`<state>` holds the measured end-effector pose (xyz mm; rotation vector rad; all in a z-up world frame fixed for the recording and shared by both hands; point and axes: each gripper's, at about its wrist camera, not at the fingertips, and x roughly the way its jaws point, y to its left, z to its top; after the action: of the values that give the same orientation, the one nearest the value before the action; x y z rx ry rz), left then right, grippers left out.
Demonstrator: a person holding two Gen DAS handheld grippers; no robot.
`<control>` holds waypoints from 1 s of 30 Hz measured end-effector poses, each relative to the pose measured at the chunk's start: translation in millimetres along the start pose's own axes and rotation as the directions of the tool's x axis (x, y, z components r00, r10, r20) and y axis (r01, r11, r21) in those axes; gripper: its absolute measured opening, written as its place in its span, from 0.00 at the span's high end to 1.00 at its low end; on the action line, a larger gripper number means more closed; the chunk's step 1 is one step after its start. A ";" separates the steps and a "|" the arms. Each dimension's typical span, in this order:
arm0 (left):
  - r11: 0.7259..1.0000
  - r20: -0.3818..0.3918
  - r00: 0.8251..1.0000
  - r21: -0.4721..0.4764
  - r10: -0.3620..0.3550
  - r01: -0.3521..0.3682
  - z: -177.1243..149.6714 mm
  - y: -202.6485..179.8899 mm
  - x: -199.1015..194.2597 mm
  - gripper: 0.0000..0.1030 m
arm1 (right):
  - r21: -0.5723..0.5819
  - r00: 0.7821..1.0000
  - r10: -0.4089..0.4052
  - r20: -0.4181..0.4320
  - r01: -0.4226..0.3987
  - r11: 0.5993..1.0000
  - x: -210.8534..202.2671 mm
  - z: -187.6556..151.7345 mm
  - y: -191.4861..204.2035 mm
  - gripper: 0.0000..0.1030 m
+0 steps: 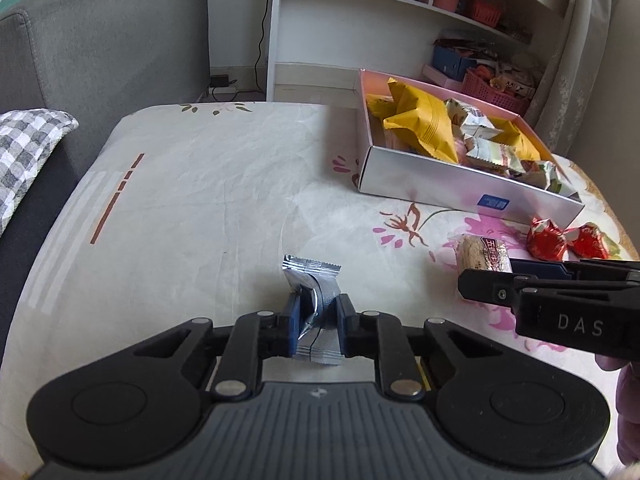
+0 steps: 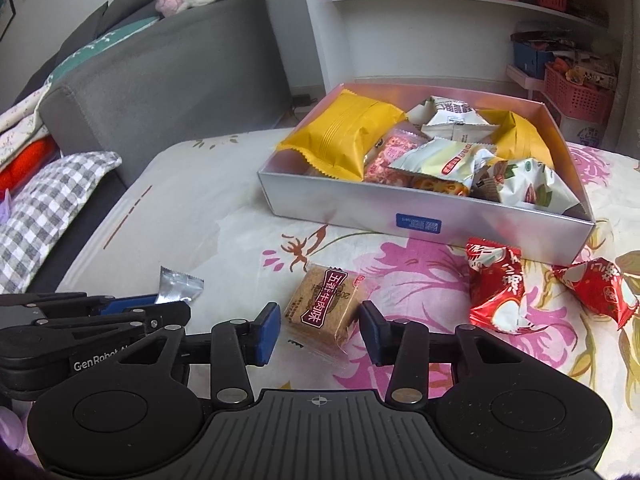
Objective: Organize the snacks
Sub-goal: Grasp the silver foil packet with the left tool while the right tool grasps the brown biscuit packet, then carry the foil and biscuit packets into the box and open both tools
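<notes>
The left gripper (image 1: 318, 318) is clamped on a silver foil snack packet (image 1: 314, 296), its blue pads squeezing the wrapper's middle so that it creases; the packet lies on the flowered cloth of the counter (image 1: 200, 184), well in front of the snack box (image 2: 424, 216) and toward its left end. The right gripper (image 2: 320, 334) stands part-way apart around a clear-wrapped biscuit bar (image 2: 324, 308), a pad on either side; a sliver of gap shows on each side, so I judge it not yet pinched. The bar lies just in front of the box's near wall. Two red foil candies (image 2: 496, 292) sit nearer the box's right end, still outside it.

To do this step well, the right pads should close squarely on the bar's long sides, gently, since the biscuit looks brittle. The left should lift straight up, clear the box's near wall, and release over a gap among the yellow pouches (image 2: 344, 140) rather than on top, where the packet could slide out.
</notes>
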<state>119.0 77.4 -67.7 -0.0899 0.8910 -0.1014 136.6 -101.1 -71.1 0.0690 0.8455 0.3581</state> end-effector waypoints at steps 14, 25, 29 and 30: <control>0.999 0.020 0.998 0.012 -0.052 0.051 4.6 -14.3 -11.0 0.86 | 0.028 0.999 -0.006 0.043 0.005 1.000 -19.0 10.7 -11.5 0.59; 0.993 0.079 0.990 0.016 -0.118 0.117 25.6 -31.6 -26.5 0.86 | 0.128 0.992 -0.011 0.128 -0.005 0.992 -37.3 37.9 -35.1 0.59; 0.989 0.112 0.983 0.045 -0.147 0.142 40.3 -40.9 -27.5 0.86 | 0.178 0.986 -0.025 0.166 -0.005 0.984 -43.7 50.6 -53.1 0.59; 0.987 0.120 0.980 0.052 -0.156 0.151 44.3 -43.6 -26.3 0.86 | 0.192 0.984 -0.029 0.176 -0.005 0.981 -45.0 53.6 -58.8 0.59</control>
<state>134.8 39.1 -14.5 -0.1242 0.7572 -0.2565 165.6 -167.1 -14.9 0.2719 0.7002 0.2538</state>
